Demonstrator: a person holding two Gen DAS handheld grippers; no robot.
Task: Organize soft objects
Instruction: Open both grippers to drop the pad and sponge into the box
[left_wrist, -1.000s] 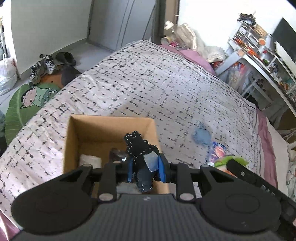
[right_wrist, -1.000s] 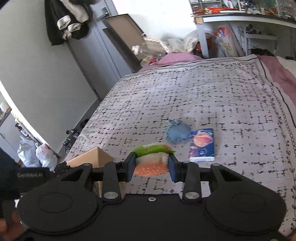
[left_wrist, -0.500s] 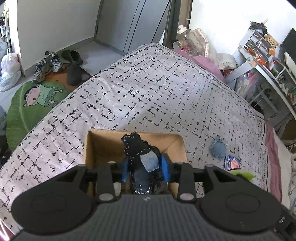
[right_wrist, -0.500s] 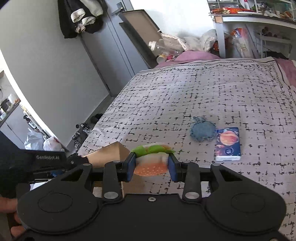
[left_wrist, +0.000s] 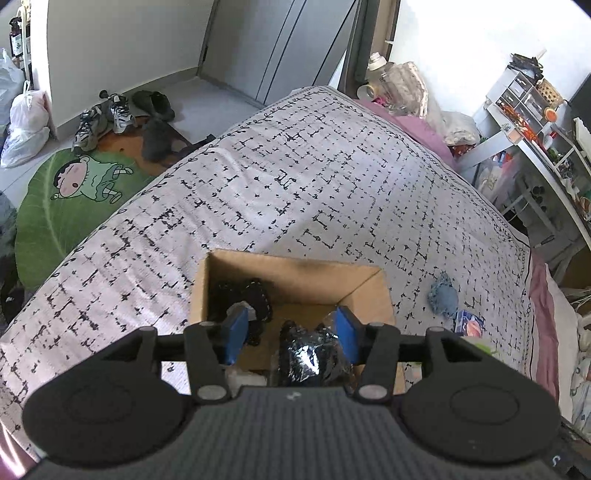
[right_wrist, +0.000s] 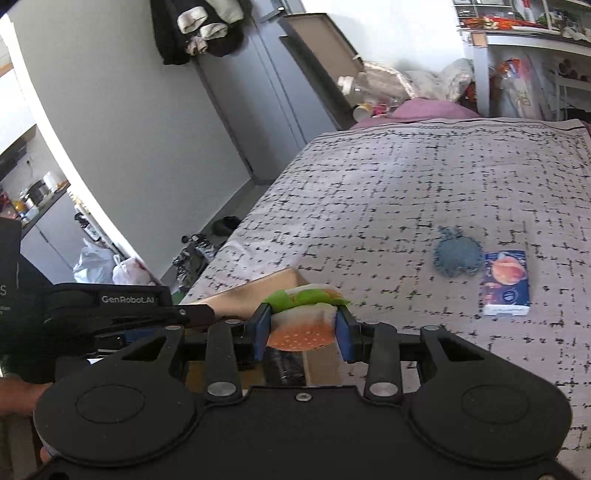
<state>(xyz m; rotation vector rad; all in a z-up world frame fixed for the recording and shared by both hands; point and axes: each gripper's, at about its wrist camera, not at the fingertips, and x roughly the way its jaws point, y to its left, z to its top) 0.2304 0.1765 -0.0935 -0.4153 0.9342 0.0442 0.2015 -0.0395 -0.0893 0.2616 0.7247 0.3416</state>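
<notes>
A cardboard box (left_wrist: 373, 291) stands open on the bed. My left gripper (left_wrist: 291, 330) is open above it. A black stitched soft toy (left_wrist: 255, 295) lies inside at the box's left, and a dark shiny wrapped item (left_wrist: 310, 358) lies near the front. My right gripper (right_wrist: 303, 330) is shut on a soft burger toy (right_wrist: 304, 325) with green lettuce, held over the box's right edge (right_wrist: 255, 288). A blue knitted soft piece (right_wrist: 458, 254) lies on the bed to the right; it also shows in the left wrist view (left_wrist: 443, 297).
A blue tissue pack (right_wrist: 506, 282) lies beside the knitted piece. The left gripper's body (right_wrist: 110, 314) sits left of the burger. Shoes (left_wrist: 103, 118) and a green mat (left_wrist: 74, 199) are on the floor left of the bed. A cluttered desk (left_wrist: 535, 140) stands at the right.
My left gripper opened and the black toy dropped into the box. My right gripper moved left with the burger toy, to above the box edge.
</notes>
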